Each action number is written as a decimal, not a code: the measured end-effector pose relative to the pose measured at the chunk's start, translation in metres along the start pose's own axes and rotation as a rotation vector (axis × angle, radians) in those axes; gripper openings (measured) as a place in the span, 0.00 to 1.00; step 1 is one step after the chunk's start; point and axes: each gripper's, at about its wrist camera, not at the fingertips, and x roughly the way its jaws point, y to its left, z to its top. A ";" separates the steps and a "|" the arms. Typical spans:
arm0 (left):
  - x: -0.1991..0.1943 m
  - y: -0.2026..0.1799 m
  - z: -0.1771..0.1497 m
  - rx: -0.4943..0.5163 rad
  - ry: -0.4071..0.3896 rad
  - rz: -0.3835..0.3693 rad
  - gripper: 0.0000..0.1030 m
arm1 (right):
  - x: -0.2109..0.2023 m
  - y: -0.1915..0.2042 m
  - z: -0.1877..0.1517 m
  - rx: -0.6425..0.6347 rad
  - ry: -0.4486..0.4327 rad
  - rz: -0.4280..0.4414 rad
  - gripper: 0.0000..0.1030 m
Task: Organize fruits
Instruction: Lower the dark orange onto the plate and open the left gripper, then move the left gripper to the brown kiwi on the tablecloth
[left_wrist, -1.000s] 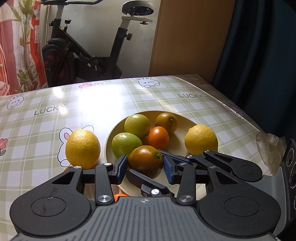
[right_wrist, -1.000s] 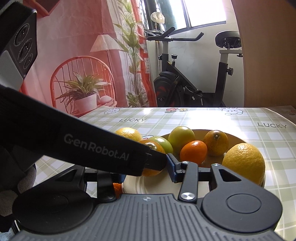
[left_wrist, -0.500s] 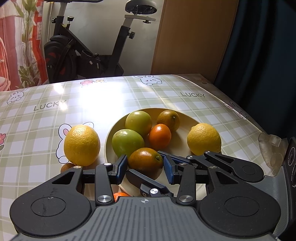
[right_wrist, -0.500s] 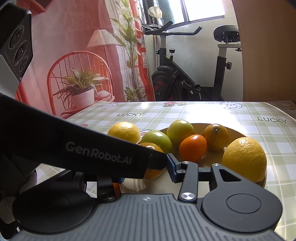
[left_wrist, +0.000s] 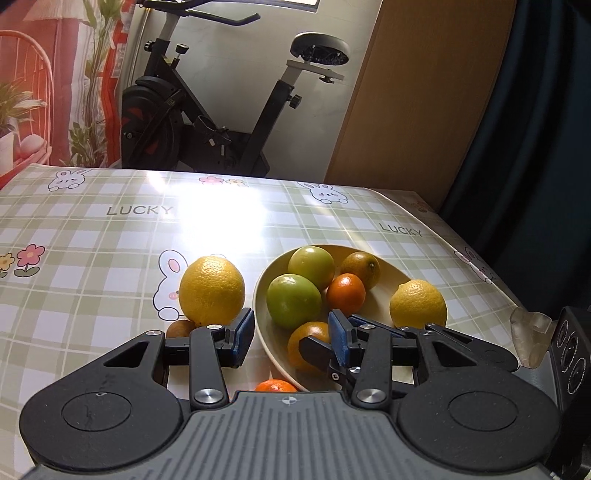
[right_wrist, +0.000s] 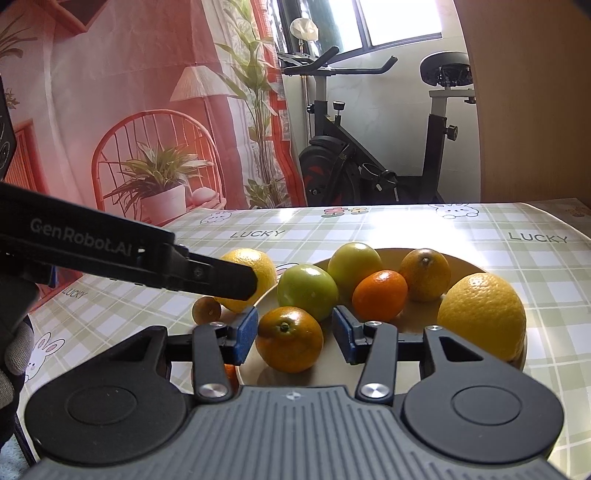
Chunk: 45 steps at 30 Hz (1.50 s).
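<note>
A cream plate holds two green fruits, a small orange mandarin, a brownish orange, a lemon and an orange-green mandarin. My right gripper is open with this mandarin between its pads, a gap showing on the right side. My left gripper is open over the plate's near-left rim, holding nothing. A second lemon, a small brown fruit and a small orange lie on the table left of the plate.
The table has a green checked cloth with rabbits and "LUCKY" print. An exercise bike stands beyond the far edge. The table's right edge drops off by a dark curtain. A gloved hand shows at the left.
My left gripper has swung left and pulled back off the orange-green mandarin. The right gripper's pads now flank that mandarin, which rests in the plate. Both jaws stay open.
</note>
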 end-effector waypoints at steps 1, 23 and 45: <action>-0.003 0.003 0.000 -0.006 -0.006 0.009 0.45 | -0.001 -0.001 0.000 0.002 -0.002 0.001 0.47; -0.037 0.033 -0.016 -0.091 -0.044 0.081 0.79 | -0.012 0.004 -0.003 -0.020 -0.011 -0.017 0.47; -0.068 0.052 -0.037 -0.139 -0.092 0.158 0.83 | -0.039 0.058 -0.019 -0.152 0.088 0.066 0.70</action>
